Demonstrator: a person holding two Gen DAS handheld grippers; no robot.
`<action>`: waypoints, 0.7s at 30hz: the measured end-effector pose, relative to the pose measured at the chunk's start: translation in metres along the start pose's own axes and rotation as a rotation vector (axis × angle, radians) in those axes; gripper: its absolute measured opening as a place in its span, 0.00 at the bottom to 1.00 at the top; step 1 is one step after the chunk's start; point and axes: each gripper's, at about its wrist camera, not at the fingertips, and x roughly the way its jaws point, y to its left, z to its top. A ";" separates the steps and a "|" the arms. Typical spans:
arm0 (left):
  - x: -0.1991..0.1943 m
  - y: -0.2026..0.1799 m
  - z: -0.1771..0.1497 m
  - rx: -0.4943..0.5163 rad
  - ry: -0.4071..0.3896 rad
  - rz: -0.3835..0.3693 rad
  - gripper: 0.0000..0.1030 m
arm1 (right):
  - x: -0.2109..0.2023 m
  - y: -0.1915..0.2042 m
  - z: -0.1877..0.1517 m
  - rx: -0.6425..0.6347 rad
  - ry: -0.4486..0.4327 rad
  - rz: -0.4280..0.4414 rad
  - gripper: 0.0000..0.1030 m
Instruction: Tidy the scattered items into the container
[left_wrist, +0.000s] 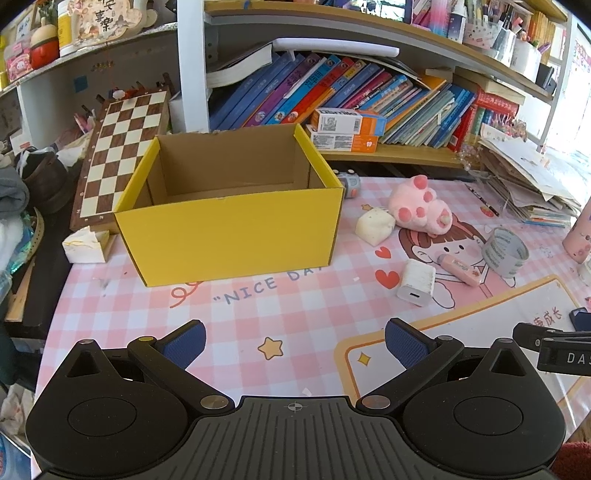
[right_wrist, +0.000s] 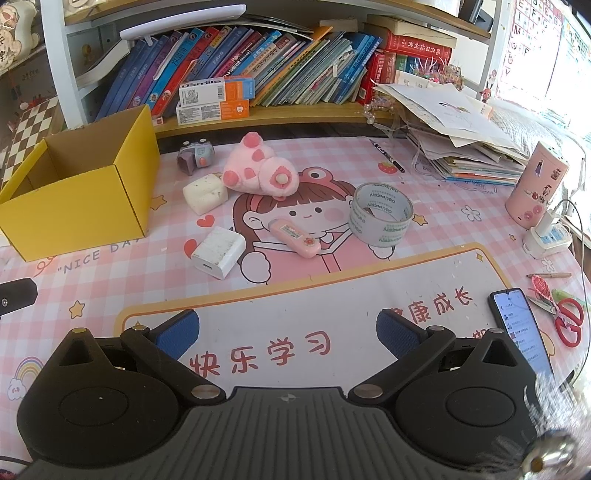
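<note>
Yellow box (right_wrist: 79, 192) sits empty at the left of the right wrist view, items scattered mid-frame beside it. Both the left gripper (left_wrist: 294, 345) and right gripper (right_wrist: 287, 334) gape wide, holding nothing. Best start with the white charger (right_wrist: 218, 252) (nearest, blocky): straddle its flat sides squarely.

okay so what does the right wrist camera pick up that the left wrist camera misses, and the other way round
Only the right wrist view shows the red scissors, the phone's lit screen and the white power strip. Only the left wrist view shows the whole chessboard and the yellow box's empty inside. Both show the box, the pink plush, white charger, tape roll, pink correction tape, and an open, empty gripper: left, right.
</note>
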 end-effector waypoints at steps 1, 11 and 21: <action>0.000 0.000 0.000 0.000 0.000 0.000 1.00 | 0.000 0.000 0.000 0.000 0.000 0.000 1.00; -0.001 -0.001 -0.001 0.005 -0.006 -0.006 1.00 | 0.000 0.000 0.000 -0.002 0.004 0.001 1.00; -0.001 0.000 -0.002 0.005 -0.005 -0.011 1.00 | -0.001 0.000 0.000 -0.001 0.005 0.001 1.00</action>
